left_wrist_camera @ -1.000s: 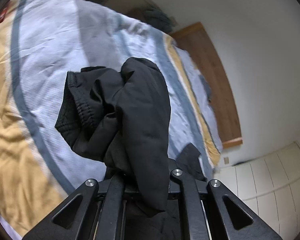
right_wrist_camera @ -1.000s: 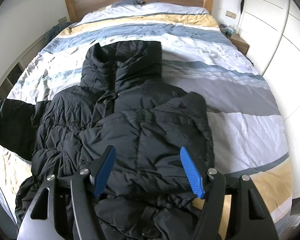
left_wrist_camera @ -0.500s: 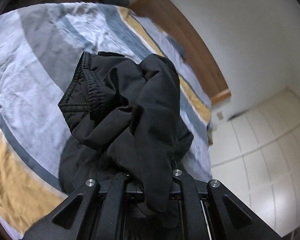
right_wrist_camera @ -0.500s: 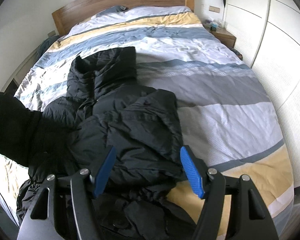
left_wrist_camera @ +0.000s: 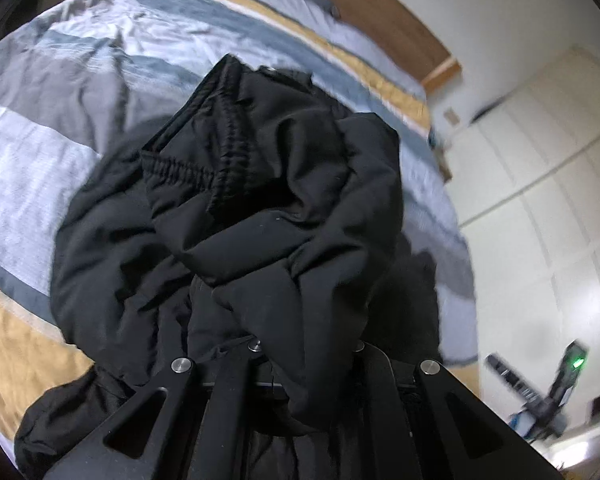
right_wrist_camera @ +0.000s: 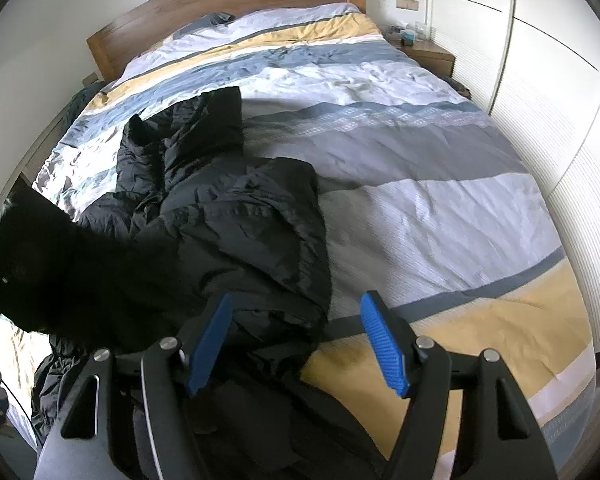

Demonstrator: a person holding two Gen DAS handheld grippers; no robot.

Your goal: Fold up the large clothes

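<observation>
While left gripper is clamped shut on the jacket sleeve, bunched at its 12 o'clock | jacket lies on bed, long axis 6–11 o'clock | right gripper half open, empty, jacket hem nearest it.

**Two wrist views, one bed**

Your left wrist camera sits close behind the bunched black puffer jacket, angled down. Your right wrist camera looks down the striped blue, grey and yellow duvet toward the wooden headboard. Both share jacket, duvet, headboard.
</observation>
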